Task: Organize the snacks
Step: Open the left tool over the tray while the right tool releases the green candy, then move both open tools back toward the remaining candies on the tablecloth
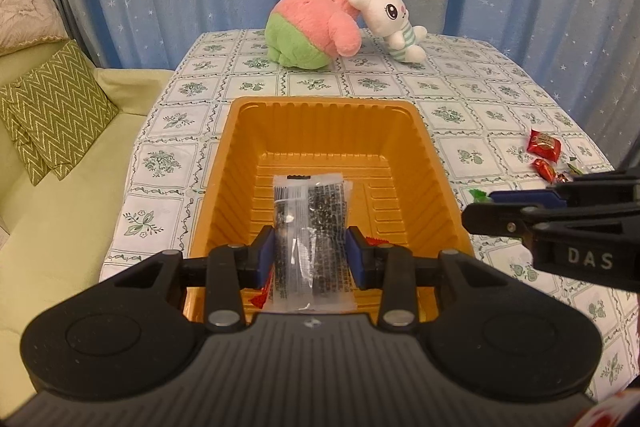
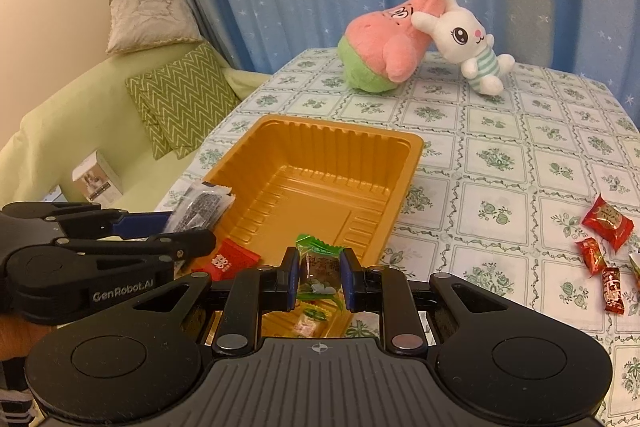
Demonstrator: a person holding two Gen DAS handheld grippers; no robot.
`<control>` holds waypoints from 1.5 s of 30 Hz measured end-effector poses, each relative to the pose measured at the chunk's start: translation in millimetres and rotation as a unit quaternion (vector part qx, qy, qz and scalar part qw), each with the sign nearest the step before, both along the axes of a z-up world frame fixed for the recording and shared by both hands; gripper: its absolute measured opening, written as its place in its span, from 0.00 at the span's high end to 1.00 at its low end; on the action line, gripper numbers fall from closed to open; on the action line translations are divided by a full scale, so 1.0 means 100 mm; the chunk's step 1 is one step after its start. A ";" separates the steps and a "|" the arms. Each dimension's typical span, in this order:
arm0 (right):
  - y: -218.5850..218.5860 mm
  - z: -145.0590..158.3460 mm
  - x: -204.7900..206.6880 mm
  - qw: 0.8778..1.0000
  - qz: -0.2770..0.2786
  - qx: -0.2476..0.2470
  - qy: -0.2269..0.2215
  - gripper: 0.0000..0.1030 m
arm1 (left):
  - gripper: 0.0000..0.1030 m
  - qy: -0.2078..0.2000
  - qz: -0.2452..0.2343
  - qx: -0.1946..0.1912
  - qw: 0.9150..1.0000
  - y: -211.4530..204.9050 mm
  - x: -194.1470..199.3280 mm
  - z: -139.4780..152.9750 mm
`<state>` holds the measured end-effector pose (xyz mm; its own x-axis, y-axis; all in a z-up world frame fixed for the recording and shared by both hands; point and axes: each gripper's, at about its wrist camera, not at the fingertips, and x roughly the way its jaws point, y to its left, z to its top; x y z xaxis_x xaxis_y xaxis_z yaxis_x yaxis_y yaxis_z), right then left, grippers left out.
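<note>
Above the near end of the orange tray (image 1: 324, 123), a clear packet of dark snack (image 1: 310, 231) is clamped between the left gripper (image 1: 310, 255) pads. A green-wrapped candy (image 2: 320, 273) is pinched by the right gripper (image 2: 320, 279) at the tray's near right rim. A red packet (image 2: 226, 259) lies inside. Red candies (image 2: 606, 223) are scattered on the bench (image 2: 500, 163) at right; two plush toys (image 2: 400, 39) rest at the far end.

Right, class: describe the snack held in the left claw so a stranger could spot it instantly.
Start at the orange tray on the floral tablecloth. Above its near end, the left claw grips a long clear packet by its sides. Unlike the red candies lying on the cloth and the green-wrapped sweet in the right claw, it is see-through and filled with something dark and speckled.
</note>
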<state>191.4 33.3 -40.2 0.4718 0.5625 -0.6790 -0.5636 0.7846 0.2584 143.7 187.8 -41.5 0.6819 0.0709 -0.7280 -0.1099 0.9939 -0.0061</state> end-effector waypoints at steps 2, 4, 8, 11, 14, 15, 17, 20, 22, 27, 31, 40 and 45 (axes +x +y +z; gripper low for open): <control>0.00 0.00 0.00 1.000 -0.001 -0.001 0.000 0.79 | 0.63 -0.003 0.004 0.000 1.000 0.02 0.02 -0.01; 0.00 0.00 0.01 1.000 -0.002 0.000 0.000 0.79 | 0.61 -0.005 0.004 -0.002 1.000 0.03 0.01 -0.01; 0.00 0.00 0.01 1.000 -0.001 0.002 0.002 0.79 | 0.61 -0.007 0.011 0.004 1.000 0.06 -0.06 0.00; 0.02 0.00 0.01 1.000 0.001 0.004 0.004 0.79 | 0.59 -0.009 0.019 0.005 1.000 0.10 -0.13 0.02; 0.06 0.02 -0.01 1.000 0.006 0.008 0.004 0.79 | 0.59 -0.013 0.025 0.002 1.000 0.14 -0.20 0.05; 0.07 0.02 -0.01 1.000 0.007 0.009 0.004 0.79 | 0.58 -0.014 0.027 0.001 1.000 0.16 -0.23 0.06; 0.10 0.04 -0.01 1.000 0.010 0.015 0.006 0.79 | 0.57 -0.016 0.032 0.003 0.999 0.18 -0.27 0.07; 0.13 0.06 0.00 0.999 0.014 0.034 0.006 0.78 | 0.54 -0.015 0.039 0.006 0.999 0.20 -0.33 0.07; 0.14 0.07 0.02 0.998 0.016 0.049 0.017 0.73 | 0.52 -0.015 0.042 0.009 0.999 0.22 -0.37 0.07; 0.00 0.12 0.02 0.997 -0.016 0.067 0.018 0.44 | 0.48 -0.017 0.047 0.004 0.999 0.20 -0.46 0.09; -0.20 0.15 -0.01 0.997 -0.044 0.062 0.020 0.44 | 0.44 -0.020 0.046 -0.001 0.999 0.13 -0.52 0.13; -0.76 0.27 -0.27 0.993 -0.104 0.050 0.015 0.44 | 0.36 -0.029 0.037 -0.009 0.999 -0.17 -0.67 0.26; -1.01 0.36 -0.44 0.992 -0.124 0.030 -0.004 0.43 | 0.32 -0.035 0.029 -0.009 0.999 -0.34 -0.73 0.36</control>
